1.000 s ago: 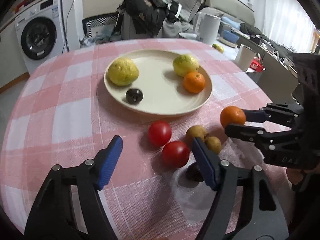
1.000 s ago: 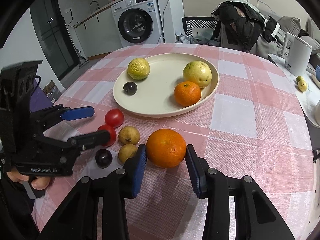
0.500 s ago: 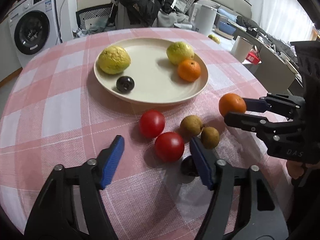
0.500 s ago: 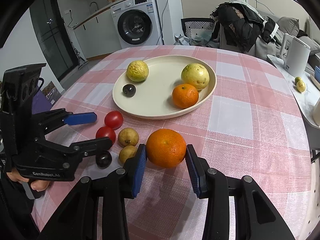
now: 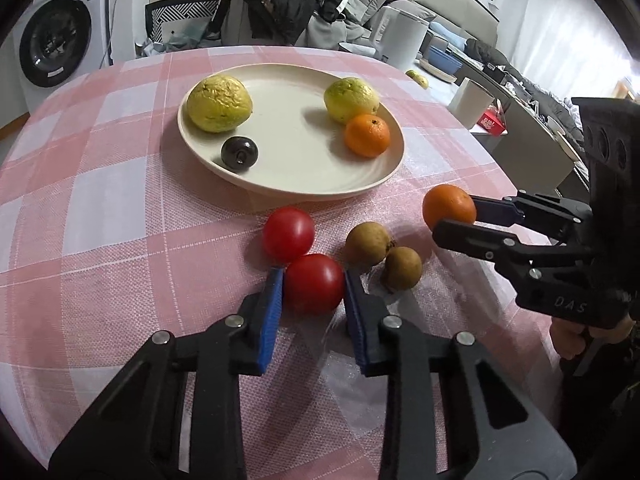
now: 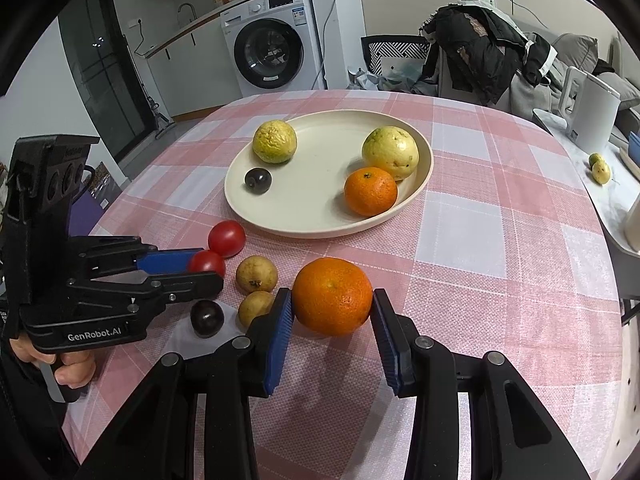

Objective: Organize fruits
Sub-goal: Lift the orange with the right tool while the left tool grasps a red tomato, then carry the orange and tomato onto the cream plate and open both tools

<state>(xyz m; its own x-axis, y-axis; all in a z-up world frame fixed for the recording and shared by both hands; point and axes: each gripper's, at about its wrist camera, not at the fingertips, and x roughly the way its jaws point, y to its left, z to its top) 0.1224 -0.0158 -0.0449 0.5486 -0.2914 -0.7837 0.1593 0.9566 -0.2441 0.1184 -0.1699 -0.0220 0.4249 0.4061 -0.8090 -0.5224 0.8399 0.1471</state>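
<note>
A cream plate [image 5: 304, 176] [image 6: 320, 220] holds two yellow-green guavas [image 5: 219, 102] [image 5: 351, 99], a small orange [image 5: 367, 135] and a dark plum [image 5: 239, 153]. My left gripper [image 5: 314, 284] is shut on a red tomato [image 5: 314, 283] [image 6: 207, 263] on the cloth. A second tomato [image 5: 288, 234] touches it. My right gripper [image 6: 332, 312] is shut on a large orange [image 6: 332, 295] [image 5: 449, 206]. Two brown fruits [image 5: 367, 242] [image 5: 403, 268] lie between the grippers. A dark plum [image 6: 207, 317] lies under the left gripper, hidden in the left wrist view.
The round table has a pink checked cloth [image 6: 480, 240]. A white kettle [image 6: 592, 112] and a counter with small fruits [image 6: 600, 170] stand to the right. A chair with clothes [image 6: 472, 52] and a washing machine [image 6: 272, 56] stand behind the table.
My left gripper moved forward and closed on the near tomato. My right gripper still holds the large orange in about the same place.
</note>
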